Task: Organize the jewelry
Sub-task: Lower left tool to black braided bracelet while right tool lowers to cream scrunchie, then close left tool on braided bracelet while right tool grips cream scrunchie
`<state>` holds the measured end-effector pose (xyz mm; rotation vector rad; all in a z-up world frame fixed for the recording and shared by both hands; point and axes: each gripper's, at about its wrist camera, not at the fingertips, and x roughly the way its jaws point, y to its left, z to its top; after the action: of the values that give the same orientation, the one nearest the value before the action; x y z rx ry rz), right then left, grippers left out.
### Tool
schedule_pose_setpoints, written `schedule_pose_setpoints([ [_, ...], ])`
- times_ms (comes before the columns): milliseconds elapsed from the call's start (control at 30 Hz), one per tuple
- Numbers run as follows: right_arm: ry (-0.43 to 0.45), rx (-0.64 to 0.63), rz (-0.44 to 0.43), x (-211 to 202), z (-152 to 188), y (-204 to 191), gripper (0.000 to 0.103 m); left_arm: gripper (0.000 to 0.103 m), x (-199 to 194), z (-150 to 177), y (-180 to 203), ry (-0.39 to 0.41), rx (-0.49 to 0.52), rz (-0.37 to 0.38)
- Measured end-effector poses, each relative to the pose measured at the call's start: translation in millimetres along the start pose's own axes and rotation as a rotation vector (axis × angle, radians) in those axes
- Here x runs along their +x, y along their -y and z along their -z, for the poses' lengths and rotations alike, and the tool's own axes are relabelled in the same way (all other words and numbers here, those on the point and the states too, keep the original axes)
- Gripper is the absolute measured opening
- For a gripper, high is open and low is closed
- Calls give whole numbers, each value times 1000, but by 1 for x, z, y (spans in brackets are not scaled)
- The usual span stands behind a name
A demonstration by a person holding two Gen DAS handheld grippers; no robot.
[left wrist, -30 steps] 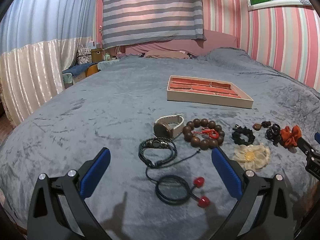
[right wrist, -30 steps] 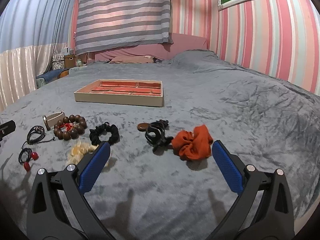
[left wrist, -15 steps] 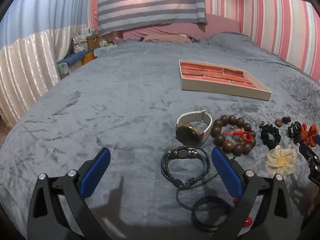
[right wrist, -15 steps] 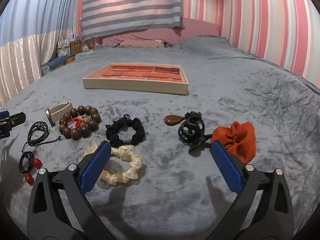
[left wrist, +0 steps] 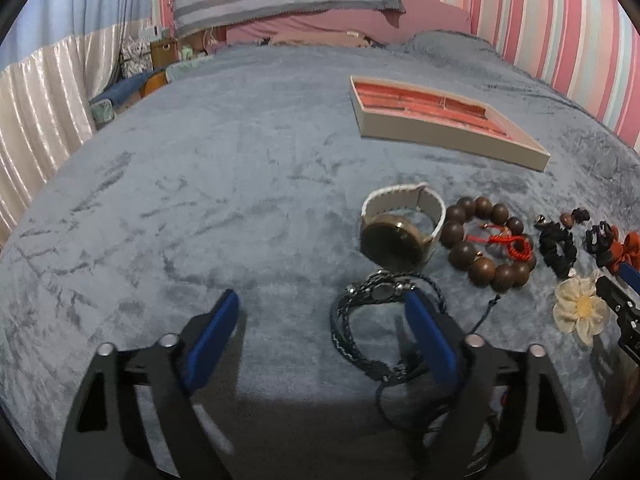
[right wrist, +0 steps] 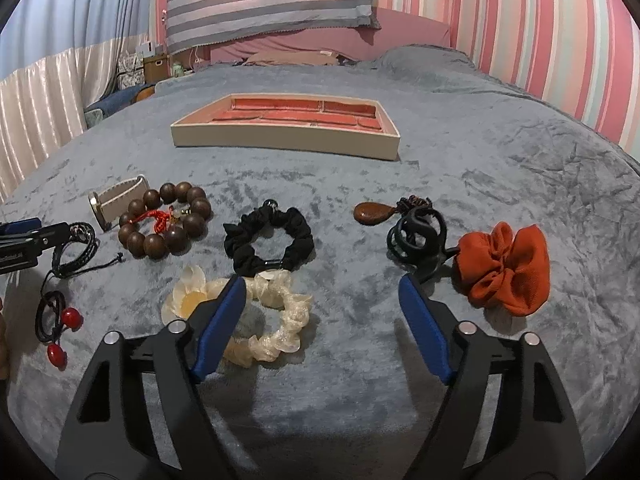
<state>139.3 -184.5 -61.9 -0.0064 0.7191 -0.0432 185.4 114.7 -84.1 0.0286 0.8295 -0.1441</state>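
Jewelry lies in a row on the grey bedspread. In the left wrist view I see a watch [left wrist: 400, 224], a wooden bead bracelet [left wrist: 486, 242], a black braided bracelet [left wrist: 376, 300] and a cream flower [left wrist: 578, 310]. My left gripper [left wrist: 322, 312] is open, its right finger over the braided bracelet. In the right wrist view my right gripper [right wrist: 322, 300] is open, low over the cream flower scrunchie [right wrist: 272, 316], with a black scrunchie [right wrist: 270, 240], black claw clip [right wrist: 416, 236] and orange scrunchie [right wrist: 506, 266] around it. The beige jewelry tray [right wrist: 288, 140] with red compartments lies beyond.
A brown teardrop pendant [right wrist: 372, 213] and a black cord with red beads [right wrist: 56, 328] also lie on the bedspread [left wrist: 200, 184]. A striped cloth hangs at the headboard. Curtains and boxes stand at the far left.
Both grippers have moved forward and lower toward the jewelry. The left one now reaches the braided bracelet; the right one has shifted left to the cream scrunchie.
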Motion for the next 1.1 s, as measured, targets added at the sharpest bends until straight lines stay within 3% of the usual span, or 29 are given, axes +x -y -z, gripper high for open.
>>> schedule_pose_setpoints([
  [100, -24, -1, -6, 5, 0, -1, 71, 70, 9, 1, -3, -37, -4, 21],
  [367, -102, 19, -51, 22, 2, 2, 48, 69, 15, 0, 3, -55, 25, 16],
  [567, -122, 13, -73, 28, 2, 1, 37, 54, 18, -1, 6, -54, 40, 31],
  [633, -124, 3, -84, 29, 2, -1, 26, 49, 17, -1, 5, -52, 38, 43],
  [733, -127, -7, -96, 30, 1, -3, 18, 38, 17, -2, 5, -53, 36, 49],
  [967, -129, -19, -141, 29, -4, -2, 14, 17, 18, -4, 5, -49, 41, 49],
  [1100, -116, -33, -160, 27, -8, 0, 14, 15, 15, -3, 6, -36, 47, 39],
])
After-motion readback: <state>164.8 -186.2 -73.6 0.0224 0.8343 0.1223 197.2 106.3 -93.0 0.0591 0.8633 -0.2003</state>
